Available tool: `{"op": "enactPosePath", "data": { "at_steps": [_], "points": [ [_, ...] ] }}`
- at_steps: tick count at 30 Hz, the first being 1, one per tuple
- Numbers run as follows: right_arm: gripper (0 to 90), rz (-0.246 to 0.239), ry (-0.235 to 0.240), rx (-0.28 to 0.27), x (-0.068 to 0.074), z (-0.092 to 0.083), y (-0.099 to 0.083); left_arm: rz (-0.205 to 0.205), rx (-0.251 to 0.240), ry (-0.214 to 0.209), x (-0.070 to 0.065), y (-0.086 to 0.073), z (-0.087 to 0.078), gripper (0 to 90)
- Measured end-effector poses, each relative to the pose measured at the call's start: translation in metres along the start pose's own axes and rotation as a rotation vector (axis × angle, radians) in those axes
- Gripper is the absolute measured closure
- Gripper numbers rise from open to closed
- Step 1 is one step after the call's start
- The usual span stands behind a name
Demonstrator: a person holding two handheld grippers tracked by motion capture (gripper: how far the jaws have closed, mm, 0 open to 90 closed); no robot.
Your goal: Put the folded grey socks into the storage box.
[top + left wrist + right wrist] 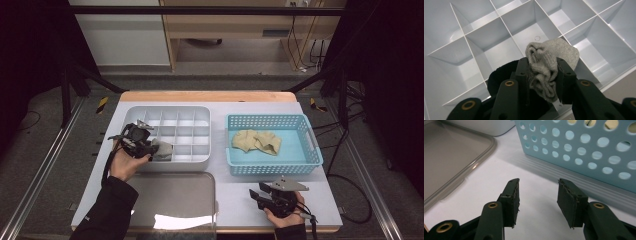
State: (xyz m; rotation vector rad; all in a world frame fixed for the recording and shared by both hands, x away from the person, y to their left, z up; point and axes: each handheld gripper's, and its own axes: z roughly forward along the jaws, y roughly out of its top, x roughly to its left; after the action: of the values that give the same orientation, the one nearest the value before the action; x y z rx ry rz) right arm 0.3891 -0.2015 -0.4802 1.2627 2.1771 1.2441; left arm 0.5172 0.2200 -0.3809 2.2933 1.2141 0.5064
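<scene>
- The left gripper view shows the left gripper (541,75) pinching a bunched grey sock (549,67) between its pads, over the white divided organizer (474,32); the high view shows the sock (162,149) at that tray's near-left cells.
- The sock's lower end is hidden between the jaws.
- Its long axis runs along the jaws, free end pointing away.
- The right gripper (537,202) rests spread and empty on the table by the blue basket (579,150).
</scene>
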Motion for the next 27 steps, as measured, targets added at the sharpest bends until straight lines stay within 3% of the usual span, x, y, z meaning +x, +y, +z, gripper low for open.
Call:
{"op": "enactPosePath", "data": {
  "at_steps": [4,10,15,19,27],
  "points": [
    [52.4,0.002,-0.001,0.003,0.0,0.0,0.0,0.027,0.01,0.012,-0.001,0.0,0.001,66.9],
    [52.6,0.001,0.0,0.004,0.0,0.0,0.0,0.044,0.038,-0.001,-0.007,0.001,0.008,66.9],
    [52.6,0.0,0.001,0.004,0.0,0.001,0.0,0.009,0.028,-0.051,-0.008,0.001,0.012,65.8],
    [52.6,0.0,0.004,0.004,0.0,0.001,0.0,-0.052,0.015,-0.09,-0.007,-0.003,0.02,64.7],
    [52.8,0.001,0.006,0.003,0.001,0.001,0.0,-0.071,0.021,-0.091,-0.011,-0.005,0.033,63.9]
  ]
}}
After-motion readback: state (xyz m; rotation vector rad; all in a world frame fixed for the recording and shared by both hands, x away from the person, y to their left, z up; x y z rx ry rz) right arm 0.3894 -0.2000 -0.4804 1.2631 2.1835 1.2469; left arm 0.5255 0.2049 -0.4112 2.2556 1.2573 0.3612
